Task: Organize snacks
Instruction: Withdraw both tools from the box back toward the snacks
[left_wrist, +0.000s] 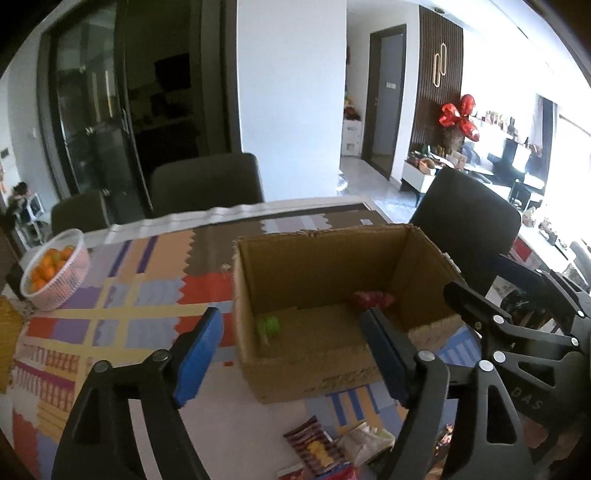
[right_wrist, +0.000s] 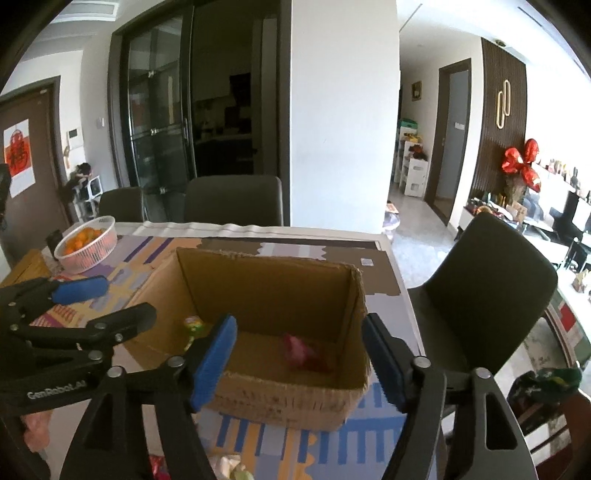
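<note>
An open cardboard box (left_wrist: 421, 254) stands on the patterned table; it also shows in the right wrist view (right_wrist: 269, 402). Inside lie a green snack (left_wrist: 268, 327) on the left and a red snack (left_wrist: 371, 300) on the right; both also show in the right wrist view as the green snack (right_wrist: 194, 325) and the red snack (right_wrist: 301, 352). My left gripper (left_wrist: 291, 354) is open and empty, just before the box's near wall. My right gripper (right_wrist: 297, 363) is open and empty, over the box's near edge. Loose snack packets (left_wrist: 325, 448) lie on the table near me.
A white basket of oranges (left_wrist: 55, 269) stands at the table's far left, also in the right wrist view (right_wrist: 86, 242). Dark chairs (left_wrist: 207, 184) stand behind the table and one chair (right_wrist: 491, 295) at its right end. The table's right edge lies close to the box.
</note>
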